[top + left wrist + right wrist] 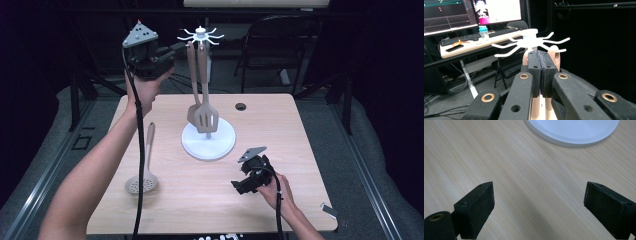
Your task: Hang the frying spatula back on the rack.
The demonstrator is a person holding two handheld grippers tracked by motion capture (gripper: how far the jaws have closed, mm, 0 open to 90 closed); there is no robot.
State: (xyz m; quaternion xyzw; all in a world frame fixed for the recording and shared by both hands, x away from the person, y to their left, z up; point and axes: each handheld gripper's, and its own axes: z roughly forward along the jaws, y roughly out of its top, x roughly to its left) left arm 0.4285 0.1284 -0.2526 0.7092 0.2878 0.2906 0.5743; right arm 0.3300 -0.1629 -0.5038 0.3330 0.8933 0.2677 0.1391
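Observation:
A white utensil rack (220, 142) with a round base and a crown of hooks (531, 41) stands mid-table. Two beige utensils hang from it: a slotted spatula (206, 117) and a second utensil (193, 114) behind it. My left gripper (181, 48) is raised beside the hook crown. In the left gripper view it (539, 53) is shut, pads pressed together, with the two handle tops (555, 56) just behind its tips. A beige skimmer (142, 184) lies flat at the table's left. My right gripper (240, 177) hovers low, front right of the base, open and empty (539, 205).
The wooden table (280, 125) has a cable hole (241, 106) at the back. A black chair (280, 45) stands behind it. A desk with monitors, a keyboard and a bottle (483, 32) is farther off. The white base rim (574, 143) lies ahead of the right jaws.

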